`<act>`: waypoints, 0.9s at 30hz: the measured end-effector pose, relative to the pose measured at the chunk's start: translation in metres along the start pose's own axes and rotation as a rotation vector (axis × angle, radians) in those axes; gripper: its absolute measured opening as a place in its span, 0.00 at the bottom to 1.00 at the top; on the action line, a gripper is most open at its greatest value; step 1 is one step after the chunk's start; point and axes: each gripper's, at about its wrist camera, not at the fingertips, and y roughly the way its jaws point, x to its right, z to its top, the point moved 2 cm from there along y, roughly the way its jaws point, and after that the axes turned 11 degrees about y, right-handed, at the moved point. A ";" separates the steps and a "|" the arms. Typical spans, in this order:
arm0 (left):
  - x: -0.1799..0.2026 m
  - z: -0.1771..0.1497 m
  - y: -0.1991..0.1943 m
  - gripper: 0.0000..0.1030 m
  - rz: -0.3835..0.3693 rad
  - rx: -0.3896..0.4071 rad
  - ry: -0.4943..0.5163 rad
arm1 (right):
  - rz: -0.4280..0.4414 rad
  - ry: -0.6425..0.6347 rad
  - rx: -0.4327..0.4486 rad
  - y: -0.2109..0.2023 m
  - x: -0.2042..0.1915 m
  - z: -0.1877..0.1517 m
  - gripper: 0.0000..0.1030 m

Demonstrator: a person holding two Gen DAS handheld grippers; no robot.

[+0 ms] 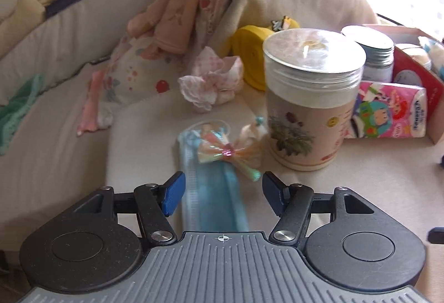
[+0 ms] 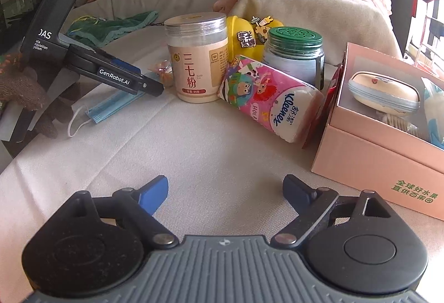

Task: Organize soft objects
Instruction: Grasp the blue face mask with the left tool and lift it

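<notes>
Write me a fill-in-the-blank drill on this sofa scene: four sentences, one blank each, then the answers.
1. The face mask lying between the left gripper fingers is coloured ____.
2. The jar behind the Kleenex tissue pack has a ____ lid.
3. The pale zipped case lies inside the pink ____.
4. The right gripper jaws hold ____.

Missing words: blue; green; box; nothing
</notes>
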 end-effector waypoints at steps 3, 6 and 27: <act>-0.013 -0.004 0.007 0.69 -0.023 -0.004 -0.030 | 0.008 -0.008 -0.007 0.002 -0.001 0.000 0.91; -0.025 -0.005 0.012 0.69 -0.077 -0.026 -0.114 | 0.015 -0.018 -0.016 0.004 -0.002 0.000 0.94; -0.057 -0.065 -0.033 0.12 -0.095 0.097 -0.323 | 0.183 -0.158 -0.148 -0.017 -0.089 0.140 0.80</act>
